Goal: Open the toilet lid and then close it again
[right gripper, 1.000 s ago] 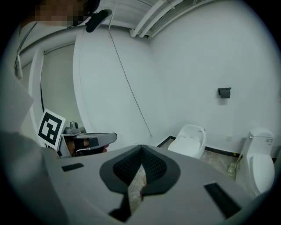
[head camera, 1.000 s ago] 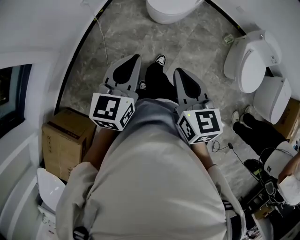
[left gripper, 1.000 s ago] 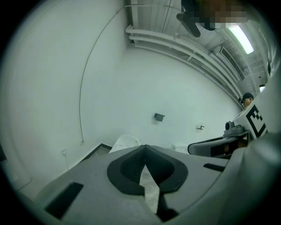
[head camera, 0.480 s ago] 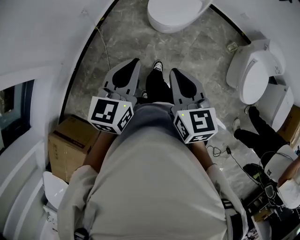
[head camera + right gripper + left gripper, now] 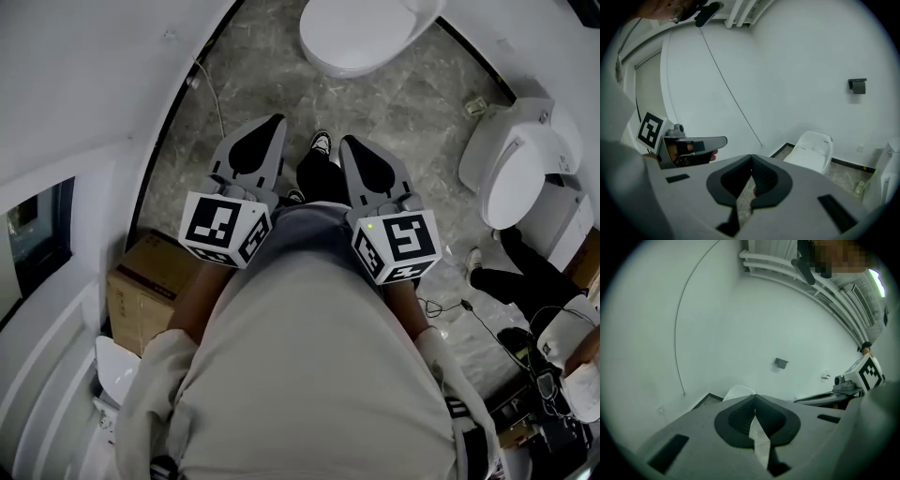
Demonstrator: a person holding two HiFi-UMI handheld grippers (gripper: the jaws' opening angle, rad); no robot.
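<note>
**A:** Where does the toilet (image 5: 366, 33) stand?

**B:** At the far end of the grey marble floor (image 5: 412, 103), against the curved white wall (image 5: 112, 75). It is straight ahead of the person's shoe (image 5: 321, 142). Its lid (image 5: 813, 147) lies down flat over the bowl.

**A:** And the tools?

**B:** They are held out side by side in front of the person's waist, pointed toward the toilet and well apart from it. The left tool (image 5: 274, 122) has its jaws pressed together with nothing between them. The right tool (image 5: 351, 143) is the same, its tips meeting and empty.

**A:** What is around them?

**B:** A thin cable (image 5: 208, 89) runs down the wall to the floor, left of the toilet. A small dark holder (image 5: 857, 86) is fixed to the wall above the toilet. To the person's right, a second toilet (image 5: 516, 169) stands by the wall. Near it are the legs (image 5: 511, 277) of someone in black trousers. A loose wire (image 5: 469, 314) trails across the floor there. To the left, a cardboard box (image 5: 150, 281) sits by the wall.
</note>
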